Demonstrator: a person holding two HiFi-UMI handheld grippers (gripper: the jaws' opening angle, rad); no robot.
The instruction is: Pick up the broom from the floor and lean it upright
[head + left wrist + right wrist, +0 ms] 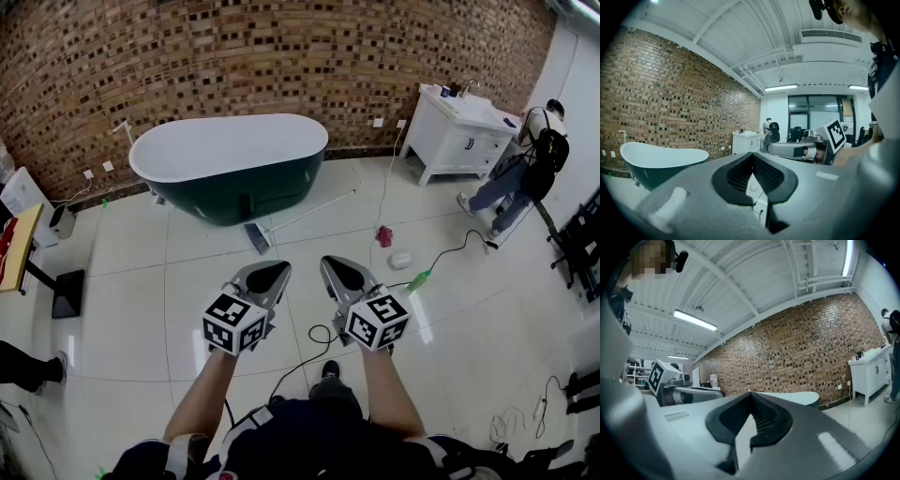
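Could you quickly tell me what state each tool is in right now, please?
Left tool: closed, holding nothing.
Right tool: closed, holding nothing.

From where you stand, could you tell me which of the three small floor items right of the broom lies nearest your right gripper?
The green item, just right of the right gripper; the white item and the red item lie beyond it, farther off.

Tiled floor [141, 253] bears bathtub [230, 164], broom [305, 214], perhaps bottle [419, 279].

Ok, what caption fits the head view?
Shut, empty left tongs and right tongs; broom lies on tiles beside the green bathtub.
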